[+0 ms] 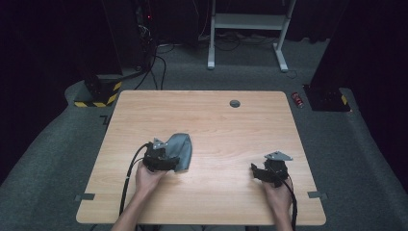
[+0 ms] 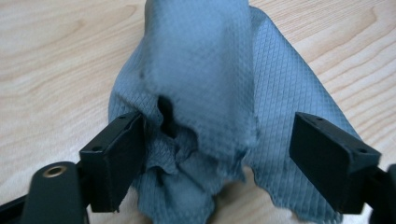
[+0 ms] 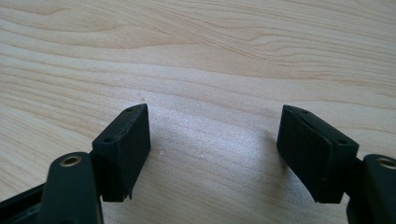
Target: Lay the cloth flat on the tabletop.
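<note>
In the lower left part of the high view, the left hand-held gripper (image 1: 169, 162) is reaching onto a grey cloth (image 1: 181, 147) that is lying crumpled on the wooden counter (image 1: 216, 125). The right hand-held gripper (image 1: 257, 172) is waiting in the lower right part of this view, well apart from the cloth, over bare wood.

In the left gripper view, the cloth (image 2: 219, 93) is filling the middle of the frame, and a bunched fold of it is sitting between the two black jaws. The jaws are standing wide; the left one is touching the fabric edge, but they are not pressing it. The fabric is showing a fine diamond weave. I judge it as light, soft and limp, so it will sag when it is lifted. A good place to take hold is the raised fold at the near edge, where several layers are gathering.

In the right gripper view, the jaws are standing wide with nothing between them, above the counter (image 3: 196, 60).

No brand, label or writing is readable.
</note>
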The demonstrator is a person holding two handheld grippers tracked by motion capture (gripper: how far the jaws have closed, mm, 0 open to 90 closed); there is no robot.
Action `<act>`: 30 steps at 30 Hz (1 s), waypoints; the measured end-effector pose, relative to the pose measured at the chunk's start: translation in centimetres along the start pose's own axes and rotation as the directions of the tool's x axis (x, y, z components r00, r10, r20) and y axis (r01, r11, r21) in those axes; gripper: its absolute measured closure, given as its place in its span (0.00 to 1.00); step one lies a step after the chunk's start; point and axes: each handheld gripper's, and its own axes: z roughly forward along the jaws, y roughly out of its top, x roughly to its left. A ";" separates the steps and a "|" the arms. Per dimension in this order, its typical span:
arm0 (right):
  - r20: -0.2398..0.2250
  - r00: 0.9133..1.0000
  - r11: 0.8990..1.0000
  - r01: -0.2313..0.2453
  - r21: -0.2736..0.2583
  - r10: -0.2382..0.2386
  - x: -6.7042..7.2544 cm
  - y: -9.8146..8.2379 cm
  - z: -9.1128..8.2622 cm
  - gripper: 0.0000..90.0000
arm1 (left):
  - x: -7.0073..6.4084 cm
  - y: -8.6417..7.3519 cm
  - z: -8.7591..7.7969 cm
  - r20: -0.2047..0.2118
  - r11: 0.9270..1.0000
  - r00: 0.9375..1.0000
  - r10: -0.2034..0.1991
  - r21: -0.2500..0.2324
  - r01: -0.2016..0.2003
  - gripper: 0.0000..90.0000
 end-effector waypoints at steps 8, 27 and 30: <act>0.000 1.000 1.000 0.000 0.000 0.000 0.0 0.0 0.0 0.29 | -0.1 0.2 0.6 -0.048 1.000 0.999 0.011 0.019 -0.010 0.31; -0.002 1.000 1.000 0.003 -0.002 -0.003 0.0 0.0 0.0 0.29 | 0.7 0.2 0.2 -0.098 1.000 0.995 0.018 0.000 -0.019 0.86; -0.003 1.000 1.000 0.002 -0.002 -0.002 0.0 0.0 0.0 0.29 | 0.7 0.2 0.3 -0.074 1.000 0.997 0.001 -0.016 -0.002 0.91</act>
